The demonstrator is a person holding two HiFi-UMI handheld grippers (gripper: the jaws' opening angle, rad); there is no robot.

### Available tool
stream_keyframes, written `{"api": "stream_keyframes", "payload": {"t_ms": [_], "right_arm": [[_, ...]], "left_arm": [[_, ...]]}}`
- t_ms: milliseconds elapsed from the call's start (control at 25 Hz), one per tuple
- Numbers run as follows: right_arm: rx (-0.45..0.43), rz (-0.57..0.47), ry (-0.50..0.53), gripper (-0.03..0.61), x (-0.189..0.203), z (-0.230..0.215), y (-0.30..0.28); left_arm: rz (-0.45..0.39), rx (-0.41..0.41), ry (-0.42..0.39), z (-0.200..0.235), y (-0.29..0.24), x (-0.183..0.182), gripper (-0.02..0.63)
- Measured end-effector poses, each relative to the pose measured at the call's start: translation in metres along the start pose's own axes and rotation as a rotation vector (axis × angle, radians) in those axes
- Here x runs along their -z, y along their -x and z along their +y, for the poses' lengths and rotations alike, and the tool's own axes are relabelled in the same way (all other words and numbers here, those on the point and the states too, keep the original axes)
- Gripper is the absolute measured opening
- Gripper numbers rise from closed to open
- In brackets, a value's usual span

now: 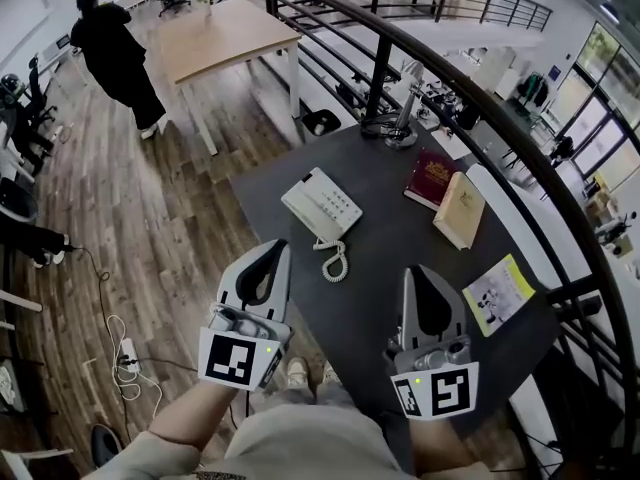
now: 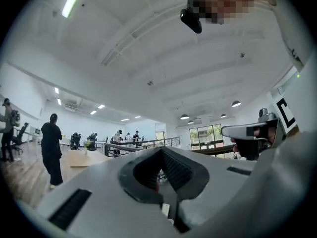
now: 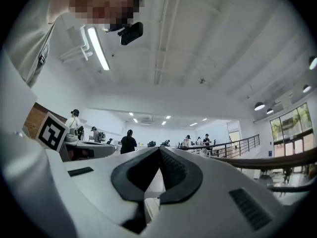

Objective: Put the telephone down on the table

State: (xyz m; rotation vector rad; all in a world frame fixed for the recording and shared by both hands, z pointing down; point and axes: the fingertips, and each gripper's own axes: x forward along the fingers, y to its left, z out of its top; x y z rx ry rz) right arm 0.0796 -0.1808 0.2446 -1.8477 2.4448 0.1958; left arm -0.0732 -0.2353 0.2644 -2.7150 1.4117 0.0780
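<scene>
Sitting on the dark table (image 1: 400, 278) — white telephone (image 1: 322, 206).

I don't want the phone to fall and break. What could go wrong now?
1. The telephone sits near the left edge of the table, and its curly cord trails toward the left gripper; a bump or snag there might drag it off.
2. The yellow booklet lies close to the table's right edge, beside the right gripper, so a careless swing could knock it down.
Both grippers are shut and hold nothing.
</scene>
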Motion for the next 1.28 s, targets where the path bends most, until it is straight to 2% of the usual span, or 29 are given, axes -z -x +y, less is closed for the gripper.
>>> {"api": "stream_keyframes", "payload": {"t_ms": [120, 280, 400, 760, 1280], "right_arm": [[0.013, 0.046, -0.021, 0.002, 0.022, 0.003, 0.014], [0.021, 0.076, 0.076, 0.001, 0.035, 0.009, 0.027], [0.002, 0.078, 0.105, 0.000, 0.036, 0.018, 0.026], [-0.014, 0.084, 0.068, 0.000, 0.034, 0.030, 0.024], [-0.013, 0.094, 0.067, 0.002, 0.030, 0.027, 0.029]], "left_arm": [[0.000, -0.018, -0.008, -0.008, 0.013, 0.011, 0.005], [0.064, -0.019, -0.001, -0.013, 0.026, 0.036, 0.005], [0.084, -0.024, 0.007, -0.011, 0.028, 0.043, 0.005], [0.032, -0.039, -0.003, -0.011, 0.030, 0.027, 0.005], [0.012, -0.058, -0.003, -0.011, 0.034, 0.016, 0.005]]}}
